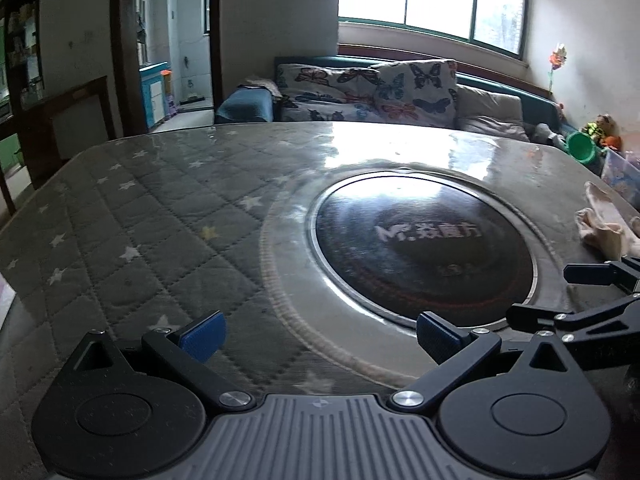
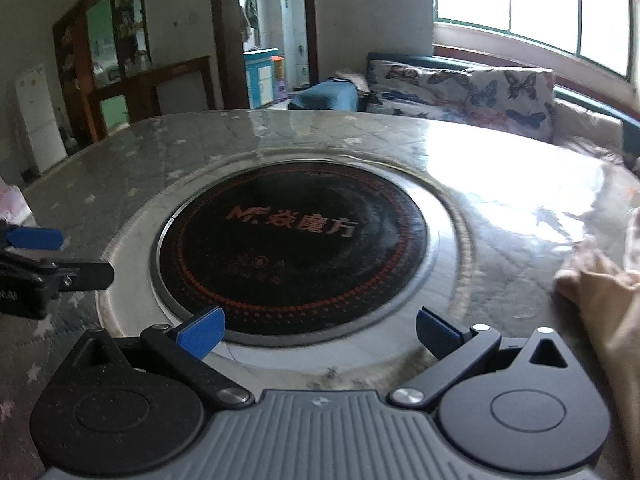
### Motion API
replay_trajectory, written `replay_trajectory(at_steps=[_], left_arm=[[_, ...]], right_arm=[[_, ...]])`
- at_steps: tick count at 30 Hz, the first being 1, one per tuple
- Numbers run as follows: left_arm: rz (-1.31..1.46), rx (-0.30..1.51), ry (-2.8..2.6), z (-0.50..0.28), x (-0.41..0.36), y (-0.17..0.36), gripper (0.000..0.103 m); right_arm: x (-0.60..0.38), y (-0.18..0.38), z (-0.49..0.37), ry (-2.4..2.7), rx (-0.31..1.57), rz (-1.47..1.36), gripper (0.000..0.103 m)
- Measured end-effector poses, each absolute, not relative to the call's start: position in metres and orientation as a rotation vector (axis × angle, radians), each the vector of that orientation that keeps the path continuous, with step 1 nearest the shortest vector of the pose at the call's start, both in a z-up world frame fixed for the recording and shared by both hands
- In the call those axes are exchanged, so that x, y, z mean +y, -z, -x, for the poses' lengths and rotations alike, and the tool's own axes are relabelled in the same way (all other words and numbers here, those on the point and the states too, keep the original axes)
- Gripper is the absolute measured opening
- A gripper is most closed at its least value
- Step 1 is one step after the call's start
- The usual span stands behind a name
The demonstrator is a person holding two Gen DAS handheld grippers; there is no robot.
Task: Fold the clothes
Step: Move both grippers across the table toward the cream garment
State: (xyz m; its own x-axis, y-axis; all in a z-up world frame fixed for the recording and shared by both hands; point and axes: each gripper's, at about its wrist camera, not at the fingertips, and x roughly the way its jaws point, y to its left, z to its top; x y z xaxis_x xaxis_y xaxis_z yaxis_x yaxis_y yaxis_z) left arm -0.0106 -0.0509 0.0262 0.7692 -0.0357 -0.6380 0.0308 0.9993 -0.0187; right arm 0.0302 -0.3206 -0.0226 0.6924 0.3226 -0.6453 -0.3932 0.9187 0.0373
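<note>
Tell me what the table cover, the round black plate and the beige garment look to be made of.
Table cover: quilted grey fabric with stars, seemingly under glossy clear film.
Round black plate: likely smooth glass with a metal rim; reflective.
Beige garment: soft, matte cloth.

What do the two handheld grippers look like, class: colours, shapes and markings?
Both match: the left gripper and right gripper each have two blue ribbed fingertip pads on black linkage arms with silver rivets, round black pivot housings and a grey ridged body bearing a small crosshair mark.
</note>
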Motion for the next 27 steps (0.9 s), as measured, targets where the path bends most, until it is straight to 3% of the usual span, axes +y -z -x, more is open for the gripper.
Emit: replay_trajectory(at_steps=[27], left_arm=[[-0.084,0.725,0.278,0.010,-0.135,-0.035,0.103]], right_arm=[[-0.387,-0.011,0.044,-0.243,0.630,0.072,0.103]])
